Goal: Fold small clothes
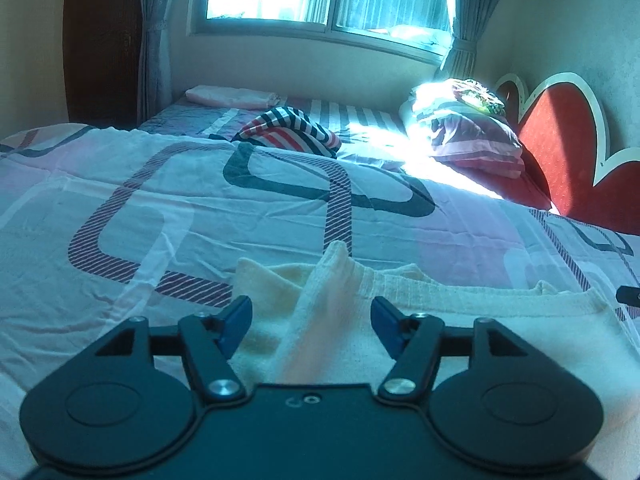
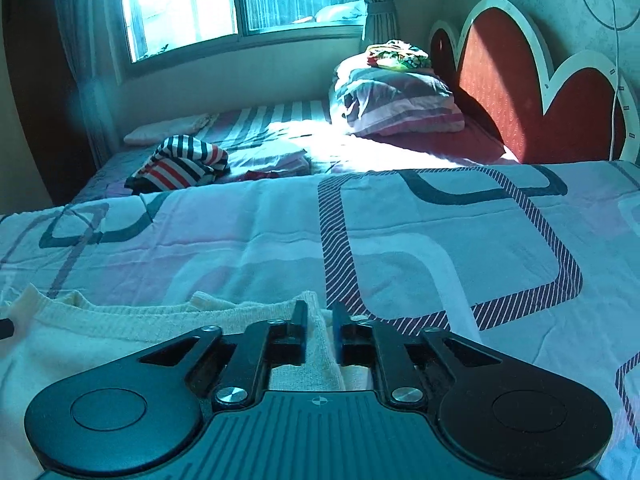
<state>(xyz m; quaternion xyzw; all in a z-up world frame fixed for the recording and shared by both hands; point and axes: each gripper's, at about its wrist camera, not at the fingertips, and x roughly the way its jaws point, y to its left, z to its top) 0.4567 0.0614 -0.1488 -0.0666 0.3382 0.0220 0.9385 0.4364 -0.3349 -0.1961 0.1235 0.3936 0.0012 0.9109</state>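
The left gripper (image 1: 311,326) stands open astride a raised fold of the cream garment (image 1: 460,320) on the bedspread (image 1: 160,200); the right gripper (image 2: 320,328), narrowly parted, straddles its edge. Beyond lie striped clothes (image 1: 288,132) and a pillow (image 1: 472,136)

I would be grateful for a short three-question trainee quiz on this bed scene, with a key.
1. True or false: the left tool is clamped shut on the cream knitted garment.
2. Which lies nearer the window: (a) the crumpled navy, white and red striped garment, or (b) the cream one?
3. Fill in: the stacked pillows lie against the red, white-edged ______.

Key
1. False: its blue pads stand apart, with a raised fold of cloth between them, not pinched.
2. a
3. headboard
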